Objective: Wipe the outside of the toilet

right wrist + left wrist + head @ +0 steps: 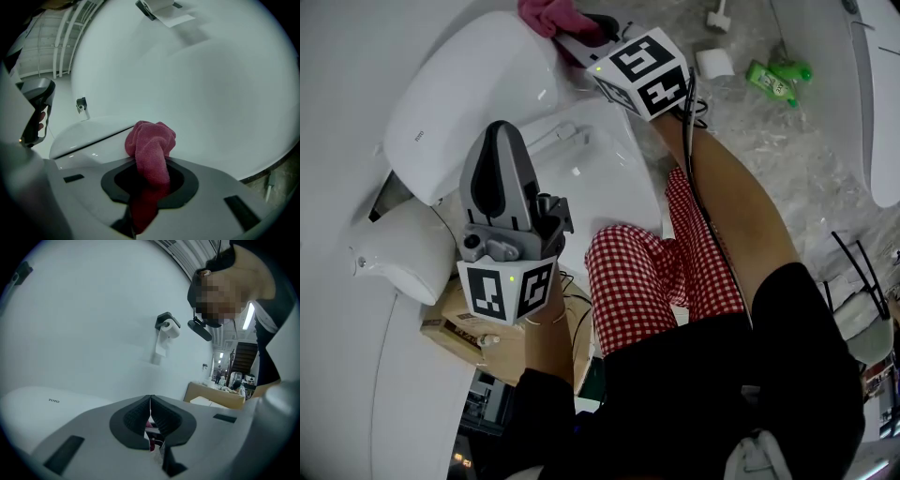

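The white toilet (459, 94) fills the upper left of the head view, its closed lid (89, 133) showing in the right gripper view. My right gripper (579, 37) is shut on a pink cloth (546, 13), which is bunched at the toilet's far top edge. That cloth (151, 147) sticks out between the jaws against the white porcelain. My left gripper (499, 131) is held above the toilet's near side, apart from it, jaws shut with nothing in them. In the left gripper view the left gripper (150, 400) points over the toilet top (51, 401), which is marked TOTO.
A toilet paper holder (166, 326) hangs on the white wall. A green bottle (776, 79) and a white roll (714, 63) lie on the grey floor. A cardboard box (455, 330) sits near left. The person's legs in red checked shorts (647, 272) stand beside the toilet.
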Available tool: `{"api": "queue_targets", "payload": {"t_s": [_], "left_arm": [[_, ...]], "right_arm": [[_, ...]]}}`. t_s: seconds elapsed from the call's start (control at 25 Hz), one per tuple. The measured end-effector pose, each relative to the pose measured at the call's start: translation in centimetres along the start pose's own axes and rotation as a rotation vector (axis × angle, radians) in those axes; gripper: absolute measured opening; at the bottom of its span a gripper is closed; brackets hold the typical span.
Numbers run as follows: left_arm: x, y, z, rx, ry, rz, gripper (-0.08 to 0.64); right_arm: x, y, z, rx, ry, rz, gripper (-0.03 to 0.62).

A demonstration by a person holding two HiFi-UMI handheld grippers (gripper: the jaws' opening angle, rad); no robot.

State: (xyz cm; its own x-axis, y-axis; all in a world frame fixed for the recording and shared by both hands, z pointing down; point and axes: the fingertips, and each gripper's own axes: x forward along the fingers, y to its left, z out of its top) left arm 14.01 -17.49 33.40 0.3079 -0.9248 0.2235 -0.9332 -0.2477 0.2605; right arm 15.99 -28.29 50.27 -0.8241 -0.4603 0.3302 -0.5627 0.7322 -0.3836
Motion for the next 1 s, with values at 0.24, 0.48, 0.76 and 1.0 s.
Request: {"api": "queue_targets", "payload": {"t_s": [0.24, 0.48, 0.76, 1.0], "left_arm": [[-0.1, 0.2, -0.4, -0.006, 0.007, 0.002, 0.011], [-0.2, 0.5, -0.6, 0.000, 0.010, 0.006, 0.011], [-0.6, 0.8, -1.1, -0.012, 0.009, 0.015, 0.011], [-0.8, 1.2, -1.2, -0.013, 0.008, 0.022, 0.011]], "right_arm": [[0.3, -0.3, -0.9, 0.001, 0.011, -0.003, 0.095], [0.9, -1.0, -2.2, 0.009, 0.012, -0.016, 0.095], [1.3, -1.7, -3.8, 0.025, 0.037, -0.037, 0.095], [1.3, -2.1, -5.0, 0.025, 0.090, -0.055, 0.095]]}}
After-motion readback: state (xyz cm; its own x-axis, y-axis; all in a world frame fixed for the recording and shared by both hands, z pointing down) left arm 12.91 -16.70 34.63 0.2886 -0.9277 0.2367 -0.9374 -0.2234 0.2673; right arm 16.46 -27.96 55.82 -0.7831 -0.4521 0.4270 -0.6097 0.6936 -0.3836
